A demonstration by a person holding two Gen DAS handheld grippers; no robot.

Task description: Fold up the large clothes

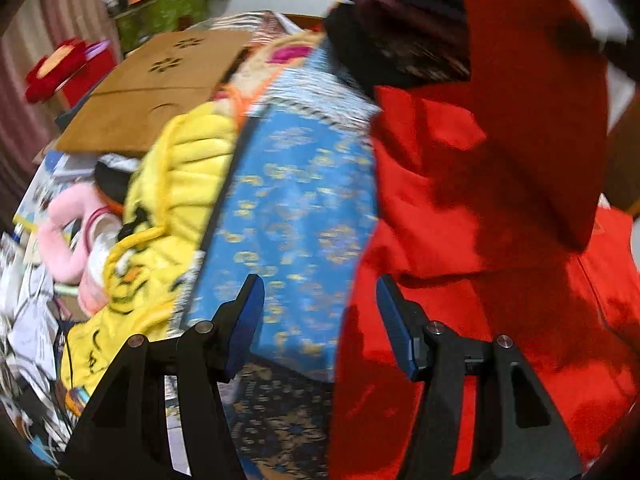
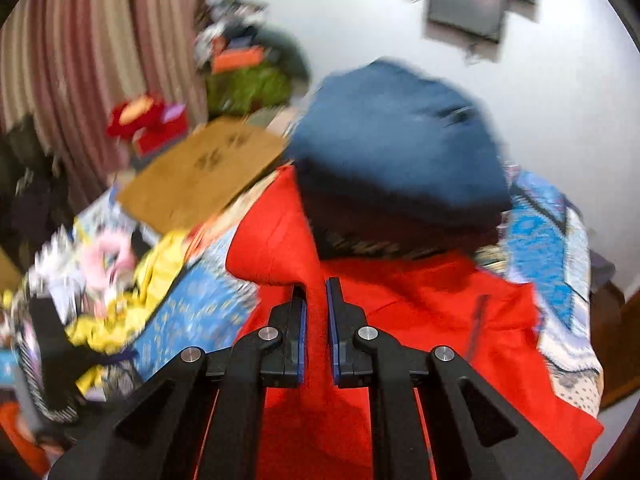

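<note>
The red garment (image 2: 420,312) lies over a blue patterned cloth (image 1: 292,216) on what looks like a bed, its long axis running from the near edge away toward a heap of dark blue clothing (image 2: 396,140) at its far end. A raised fold of it climbs steeply into the right tongs (image 2: 316,292), whose jaws are clamped together on that red fabric. The left tongs (image 1: 320,300) hover with jaws apart and nothing between them, above the seam where the garment's left edge meets the blue cloth. Left of that cloth lie a yellow plush item (image 1: 176,184) and a pink one (image 1: 68,232); a flat brown cardboard sheet (image 1: 152,92) rests toward the far left corner. Everything is blurred.
</note>
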